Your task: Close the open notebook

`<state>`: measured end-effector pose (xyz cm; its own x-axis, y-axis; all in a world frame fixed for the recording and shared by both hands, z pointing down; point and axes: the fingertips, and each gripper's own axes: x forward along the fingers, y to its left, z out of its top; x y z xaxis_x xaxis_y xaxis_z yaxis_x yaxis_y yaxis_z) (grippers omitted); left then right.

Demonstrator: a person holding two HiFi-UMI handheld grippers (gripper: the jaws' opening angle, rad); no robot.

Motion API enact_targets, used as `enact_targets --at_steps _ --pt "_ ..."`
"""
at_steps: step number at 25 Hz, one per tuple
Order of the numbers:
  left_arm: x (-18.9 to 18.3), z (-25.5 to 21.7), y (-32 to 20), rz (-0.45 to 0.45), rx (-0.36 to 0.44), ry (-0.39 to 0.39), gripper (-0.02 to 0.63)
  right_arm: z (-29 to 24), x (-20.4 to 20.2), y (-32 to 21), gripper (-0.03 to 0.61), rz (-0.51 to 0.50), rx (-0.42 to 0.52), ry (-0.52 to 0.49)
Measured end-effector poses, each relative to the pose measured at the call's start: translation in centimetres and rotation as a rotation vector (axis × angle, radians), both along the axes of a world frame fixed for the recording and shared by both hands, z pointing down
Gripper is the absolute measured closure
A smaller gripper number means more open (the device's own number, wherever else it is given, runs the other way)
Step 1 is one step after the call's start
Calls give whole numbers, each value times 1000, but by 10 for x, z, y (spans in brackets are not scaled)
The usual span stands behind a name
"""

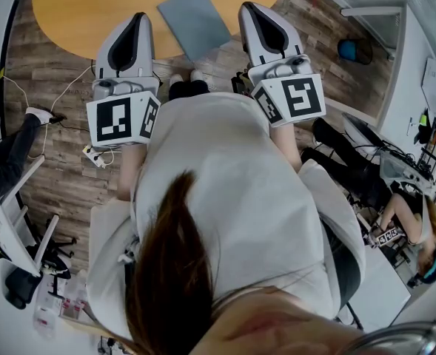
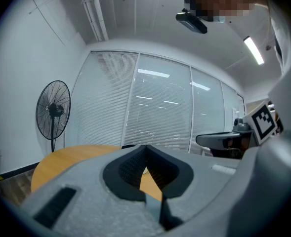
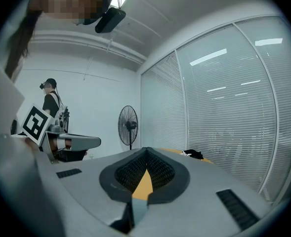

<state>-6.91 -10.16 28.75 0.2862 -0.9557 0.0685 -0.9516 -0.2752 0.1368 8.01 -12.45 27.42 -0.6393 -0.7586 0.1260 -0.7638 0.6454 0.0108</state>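
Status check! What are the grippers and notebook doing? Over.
Left gripper shut, empty. Right gripper shut, empty. Flat grey-blue notebook on round wooden table, untouched. Nothing in the way.

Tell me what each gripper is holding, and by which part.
Nothing. The left gripper and right gripper are both shut and empty; the notebook lies apart on the table.

Wood-plank floor [image 1: 62, 191], round orange table [image 1: 84, 13] on the far side, pedestal fan [image 2: 53, 110] by the left white wall [image 2: 26, 73], blinds [image 2: 157, 107] behind glass, ceiling strip light [image 2: 253, 50] on.
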Motion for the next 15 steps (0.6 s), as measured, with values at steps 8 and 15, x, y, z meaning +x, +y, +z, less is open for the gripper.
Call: enact_targets --at_steps 8,15 --pt "-1 -3 4 6 6 1 598 0 -4 4 577 -3 5 16" --pt "-2 -1 3 2 3 2 598 -1 -3 3 577 2 7 16"
